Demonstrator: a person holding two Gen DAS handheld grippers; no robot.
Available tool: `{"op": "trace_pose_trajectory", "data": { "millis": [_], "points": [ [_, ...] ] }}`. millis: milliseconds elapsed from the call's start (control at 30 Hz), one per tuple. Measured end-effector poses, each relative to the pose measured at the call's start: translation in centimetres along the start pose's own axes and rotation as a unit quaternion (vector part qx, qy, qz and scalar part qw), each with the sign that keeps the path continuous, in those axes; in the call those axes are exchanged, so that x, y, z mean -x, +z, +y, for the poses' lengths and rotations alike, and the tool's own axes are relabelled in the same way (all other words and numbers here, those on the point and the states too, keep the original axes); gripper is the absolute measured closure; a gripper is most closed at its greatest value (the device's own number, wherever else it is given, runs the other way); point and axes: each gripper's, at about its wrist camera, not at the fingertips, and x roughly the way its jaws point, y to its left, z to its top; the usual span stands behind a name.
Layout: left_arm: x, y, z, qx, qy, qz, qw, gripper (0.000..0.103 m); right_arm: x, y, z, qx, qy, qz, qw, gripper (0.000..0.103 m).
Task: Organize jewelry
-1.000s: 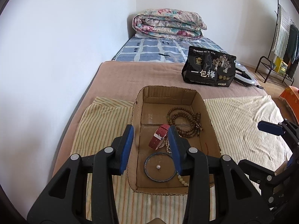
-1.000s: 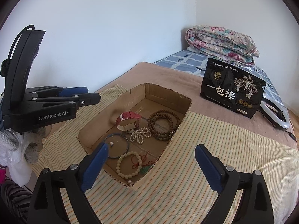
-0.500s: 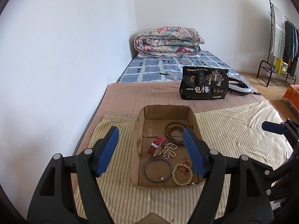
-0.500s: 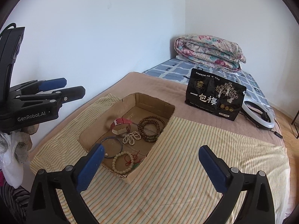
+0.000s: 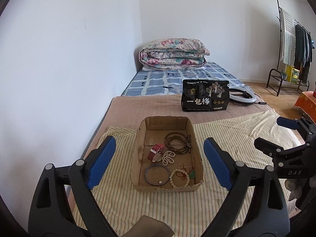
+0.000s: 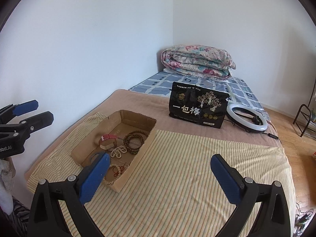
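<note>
Both pulled back and up from the cardboard box (image 5: 167,154). Left gripper (image 5: 158,162) just opened wide, nothing between its pads; right gripper (image 6: 160,177) wide and empty. Bracelets (image 5: 178,174), beads and watch all inside the box; sorting looks finished.
</note>
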Motion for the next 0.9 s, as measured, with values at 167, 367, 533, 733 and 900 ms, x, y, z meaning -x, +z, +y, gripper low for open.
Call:
{"op": "trace_pose_trajectory", "data": {
  "millis": [167, 367, 533, 733, 900],
  "points": [
    [0.5, -0.4, -0.5, -0.013, 0.005, -0.002, 0.9999, 0.005, 0.1, -0.2, -1.0, -0.007, -0.01, 0.001, 1.0, 0.0],
    [0.1, -0.8, -1.1, -0.024, 0.006, 0.009, 0.9997, 0.004, -0.1, -0.2, -1.9, -0.016, -0.02, 0.0, 1.0, 0.0],
    [0.1, -0.7, -1.4, -0.027, 0.008, 0.008, 0.9996, 0.003, -0.4, -0.3, -2.2, -0.016, -0.024, 0.002, 1.0, 0.0],
    [0.1, -0.8, -1.8, -0.032, 0.006, 0.009, 0.9994, 0.001, -0.7, -0.5, -2.2, -0.012, -0.032, 0.006, 0.999, 0.0],
    [0.1, -0.8, -2.1, -0.035, 0.006, 0.008, 0.9993, 0.001, -0.5, -0.6, -2.5, -0.016, -0.037, 0.007, 0.999, 0.0]
  ]
}}
